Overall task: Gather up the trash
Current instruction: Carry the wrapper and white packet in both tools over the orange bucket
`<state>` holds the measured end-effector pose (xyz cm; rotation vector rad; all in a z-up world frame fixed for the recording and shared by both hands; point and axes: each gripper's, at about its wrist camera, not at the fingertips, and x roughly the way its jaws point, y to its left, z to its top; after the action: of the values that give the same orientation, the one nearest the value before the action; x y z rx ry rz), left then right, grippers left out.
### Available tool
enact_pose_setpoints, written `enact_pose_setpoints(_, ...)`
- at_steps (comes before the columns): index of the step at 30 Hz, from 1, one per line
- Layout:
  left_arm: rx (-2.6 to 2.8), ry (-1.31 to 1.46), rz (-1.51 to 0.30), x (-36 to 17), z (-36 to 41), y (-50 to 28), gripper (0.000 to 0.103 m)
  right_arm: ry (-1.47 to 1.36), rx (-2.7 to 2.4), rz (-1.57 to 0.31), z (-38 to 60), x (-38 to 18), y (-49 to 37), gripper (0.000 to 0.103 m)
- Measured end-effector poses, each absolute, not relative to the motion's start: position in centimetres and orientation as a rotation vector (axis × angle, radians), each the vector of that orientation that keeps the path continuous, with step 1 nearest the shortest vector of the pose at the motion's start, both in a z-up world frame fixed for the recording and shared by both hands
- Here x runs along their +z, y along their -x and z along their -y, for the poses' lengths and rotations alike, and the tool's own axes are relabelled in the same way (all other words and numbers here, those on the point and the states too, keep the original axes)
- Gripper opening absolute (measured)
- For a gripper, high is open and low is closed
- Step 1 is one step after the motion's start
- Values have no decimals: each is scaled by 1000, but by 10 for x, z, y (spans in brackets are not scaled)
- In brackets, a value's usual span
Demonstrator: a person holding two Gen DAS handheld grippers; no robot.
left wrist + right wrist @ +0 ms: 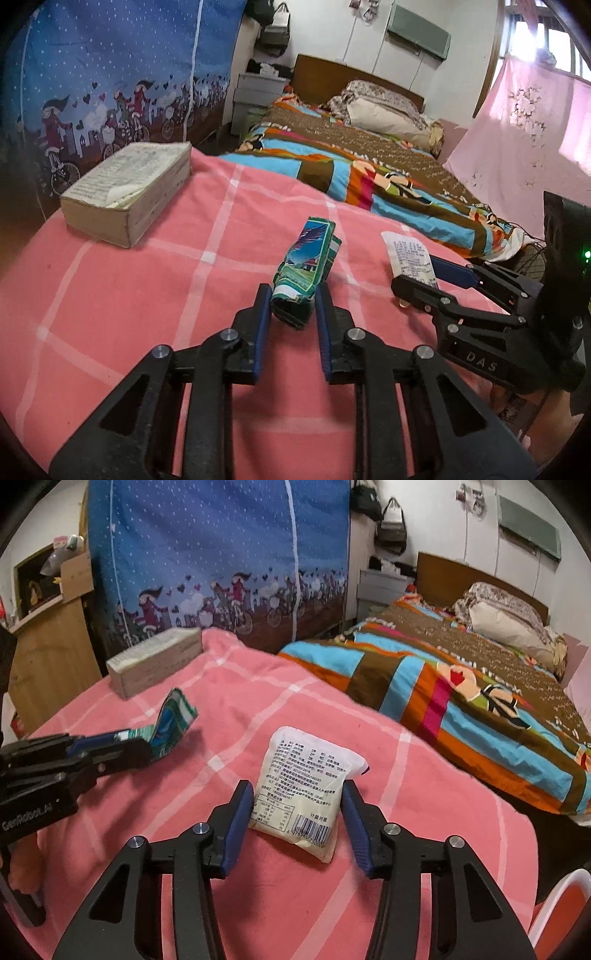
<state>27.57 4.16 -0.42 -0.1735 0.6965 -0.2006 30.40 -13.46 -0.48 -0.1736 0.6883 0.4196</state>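
On the pink checked cloth (295, 709), with a thick book (125, 192) at its far corner, my left tool (291, 306) pinches a green wrapper (310, 258), lifted nearer than the book. My right tool (297, 812) straddles a white packet (306, 786); I cannot tell whether its pads press it. Beyond lies a bed (461, 686); the packet's print is unreadable.

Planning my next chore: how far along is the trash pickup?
Done: nothing visibly binned. In hand: left gripper clamps the green wrapper, its far end lifted; right gripper straddles the white packet, grip unclear. Left: carry both to a bin, none in view.
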Motion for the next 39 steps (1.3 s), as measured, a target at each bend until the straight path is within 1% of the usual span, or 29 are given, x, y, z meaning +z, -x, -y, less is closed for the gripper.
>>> enact_pose_setpoints(9, -227, 167, -639, 1, -30, -264, 25, 95, 409, -492, 156, 17, -276, 45)
enact_pose_setpoints(20, -231, 159, -529, 12, -18, -243, 25, 68, 386, -322, 169, 33, -243, 45)
enact_pose_setpoints(30, -243, 149, -451, 20, -7, -229, 25, -27, 371, -255, 196, 38, -226, 45)
enact_pose_setpoints(39, -291, 122, -367, 29, 11, -209, 25, -17, 337, -208, 207, 41, -204, 45)
